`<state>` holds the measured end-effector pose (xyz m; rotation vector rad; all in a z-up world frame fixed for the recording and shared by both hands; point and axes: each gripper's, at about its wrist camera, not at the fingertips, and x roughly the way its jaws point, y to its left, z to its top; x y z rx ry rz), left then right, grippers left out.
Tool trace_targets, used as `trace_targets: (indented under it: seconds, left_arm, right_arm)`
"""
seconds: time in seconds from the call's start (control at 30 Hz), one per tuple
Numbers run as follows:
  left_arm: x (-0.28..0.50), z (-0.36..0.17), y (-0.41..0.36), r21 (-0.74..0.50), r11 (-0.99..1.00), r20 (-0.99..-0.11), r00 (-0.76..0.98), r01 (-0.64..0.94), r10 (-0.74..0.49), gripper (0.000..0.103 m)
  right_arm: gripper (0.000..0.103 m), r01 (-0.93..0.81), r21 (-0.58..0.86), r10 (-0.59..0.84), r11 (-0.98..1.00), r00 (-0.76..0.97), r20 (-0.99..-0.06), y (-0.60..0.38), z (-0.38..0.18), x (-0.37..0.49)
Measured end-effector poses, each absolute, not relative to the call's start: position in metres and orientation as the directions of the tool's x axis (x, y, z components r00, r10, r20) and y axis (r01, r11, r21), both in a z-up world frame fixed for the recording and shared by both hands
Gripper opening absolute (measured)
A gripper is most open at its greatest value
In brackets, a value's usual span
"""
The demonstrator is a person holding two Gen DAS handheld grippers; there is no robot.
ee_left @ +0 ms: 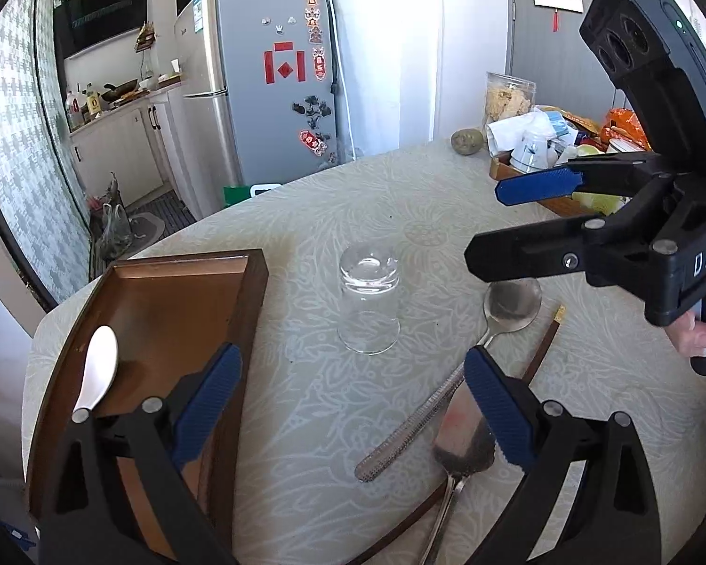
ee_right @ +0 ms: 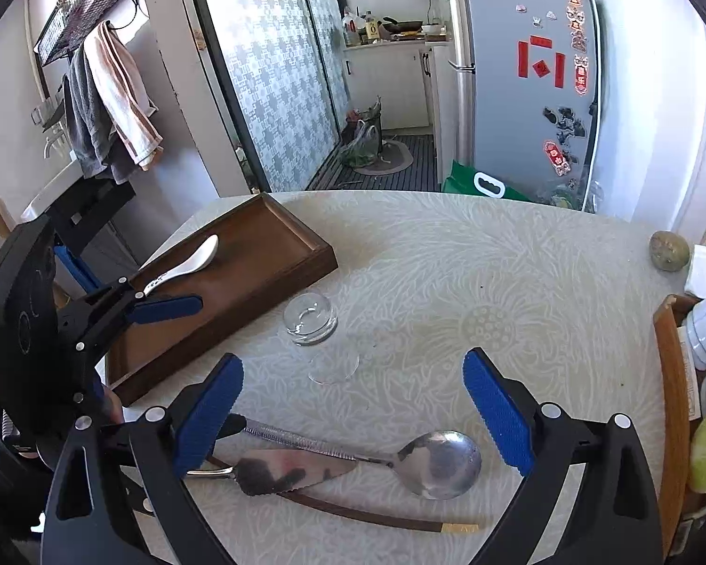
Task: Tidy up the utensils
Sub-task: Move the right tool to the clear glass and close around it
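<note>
A brown wooden tray lies on the table's left with a white ceramic spoon in it. A metal spoon, a metal cake server and a dark chopstick lie together on the tablecloth. My left gripper is open and empty, over the tray's right wall and the utensils. My right gripper is open and empty above the metal spoon.
An upturned clear glass stands between the tray and the utensils. A second wooden tray with cups, food packets and a jar sits at the table's far right, by a round fruit.
</note>
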<state>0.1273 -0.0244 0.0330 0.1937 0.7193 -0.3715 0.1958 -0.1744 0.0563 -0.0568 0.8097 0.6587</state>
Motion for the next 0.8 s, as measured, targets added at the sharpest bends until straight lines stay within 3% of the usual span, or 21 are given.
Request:
trace_targets:
  seconds: [0.2,0.27,0.33,0.47,0.8]
  left_arm:
    - [0.139,0.022,-0.024,0.032,0.909,-0.684,0.673,0.416,-0.283,0.097]
    - [0.146,0.018,-0.022,0.01,0.907,-0.684,0.665,0.421,-0.301,0.097]
    - [0.151,0.015,-0.021,-0.006,0.909,-0.688,0.659,0.416,-0.305,0.097]
    - [0.159,0.012,-0.02,-0.024,0.908,-0.693,0.648,0.417,-0.316,0.096]
    - [0.177,0.0,-0.021,-0.083,0.903,-0.726,0.595,0.422,-0.344,0.066]
  right_arm:
    - [0.095,-0.59,0.178,0.52,0.788,0.482,-0.705,-0.163,0.047,0.204]
    - [0.089,-0.606,0.196,0.539,0.771,0.455,-0.709,-0.156,0.045,0.209]
    - [0.07,-0.615,0.211,0.545,0.76,0.426,-0.722,-0.15,0.043,0.215]
    - [0.068,-0.619,0.221,0.545,0.754,0.401,-0.736,-0.14,0.037,0.227]
    - [0.04,-0.663,0.219,0.56,0.716,0.358,-0.748,-0.12,0.031,0.229]
